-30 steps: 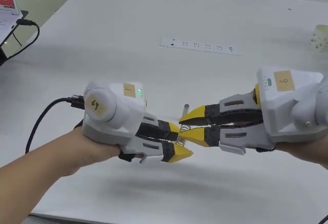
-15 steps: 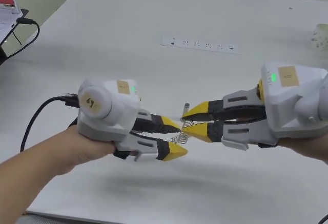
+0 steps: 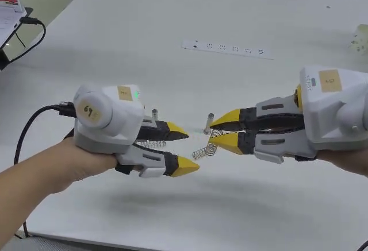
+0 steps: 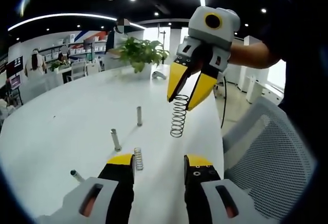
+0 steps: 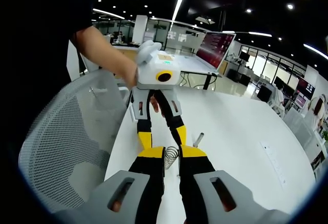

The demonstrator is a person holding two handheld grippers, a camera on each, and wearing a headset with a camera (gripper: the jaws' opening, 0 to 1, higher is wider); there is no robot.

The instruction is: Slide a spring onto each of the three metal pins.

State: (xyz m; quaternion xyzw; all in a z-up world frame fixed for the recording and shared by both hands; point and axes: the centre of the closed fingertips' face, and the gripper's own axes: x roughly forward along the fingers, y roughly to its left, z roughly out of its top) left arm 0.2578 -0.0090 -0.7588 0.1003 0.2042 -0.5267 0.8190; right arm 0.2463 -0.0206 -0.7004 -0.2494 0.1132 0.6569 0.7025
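scene: a person's two hands each hold a two-jaw tool low over a white desk [image 3: 241,10]. The yellow tips of the two tools face each other, near but apart.
left tool [image 3: 190,149]: released, its jaws spread wide with nothing gripped between them.
right tool [image 3: 218,132]: clenched on one end of the held spring, its yellow tips almost meeting.
held spring [image 3: 204,149]: a thin wire coil pinched at its top by the right tool. The rest hangs free in the gap between the two tools, clear of every pin. In the left gripper view it dangles [image 4: 179,115] straight below the right tool's tips. It is unclear whether its lower end touches the desk.
loose spring [image 3: 150,144]: lies on the desk under the left tool's open jaws. In the left gripper view it sits just beside one jaw tip [image 4: 137,158].
far pin [image 4: 139,116]: a short metal pin standing upright. In the head view it is just behind the right tool's tips [image 3: 210,118].
middle pin [image 4: 116,139]: upright, next to the left tool in the head view [image 3: 154,113].
near pin [image 4: 77,175]: close to the left gripper view's lower edge. Its lean cannot be judged there.
power strip [image 3: 227,49]: white, lying farther back on the desk, well apart from the tools.
cable [image 3: 31,133]: black, running from the back of the left tool across the desk.
surroundings: a mesh chair [image 4: 277,147] beside the desk and a potted plant [image 4: 138,52] at its far end.
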